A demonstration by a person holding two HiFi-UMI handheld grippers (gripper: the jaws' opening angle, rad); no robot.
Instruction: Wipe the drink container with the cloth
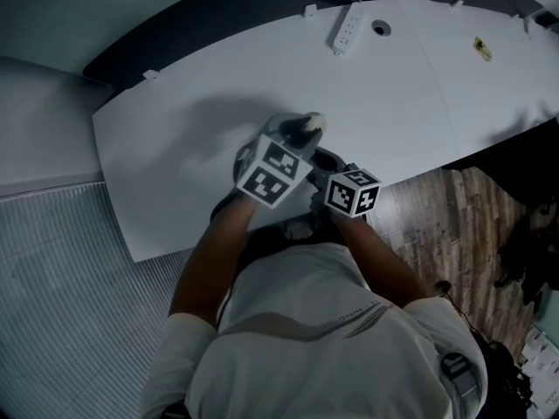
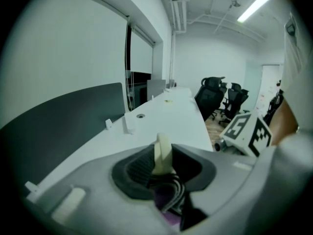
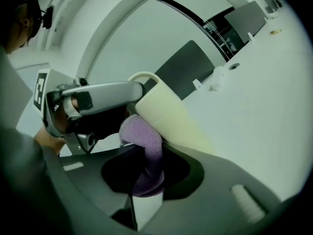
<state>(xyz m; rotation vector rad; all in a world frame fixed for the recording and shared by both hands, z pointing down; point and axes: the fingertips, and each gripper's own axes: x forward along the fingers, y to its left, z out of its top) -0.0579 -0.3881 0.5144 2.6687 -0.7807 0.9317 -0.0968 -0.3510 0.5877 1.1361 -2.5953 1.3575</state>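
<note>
Left forearm (image 1: 214,251) and right forearm (image 1: 384,264) extended forward, side by side. Left gripper (image 2: 161,173) was clamped on the cup handle (image 2: 163,151); right gripper (image 3: 146,177) was pinching the cloth (image 3: 142,133).

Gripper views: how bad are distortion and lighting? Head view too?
Left gripper view: strong fisheye bending, black corners, ceiling light glaring. Right gripper view: same curvature, cup and cloth readable. Head view: dim, soft shadow on table.

cream drink container (image 3: 168,119), purple cloth (image 3: 146,148), white table (image 1: 210,68), brown wood-grain floor (image 1: 445,225), black-and-white square-patterned marker cubes (image 1: 278,171).
</note>
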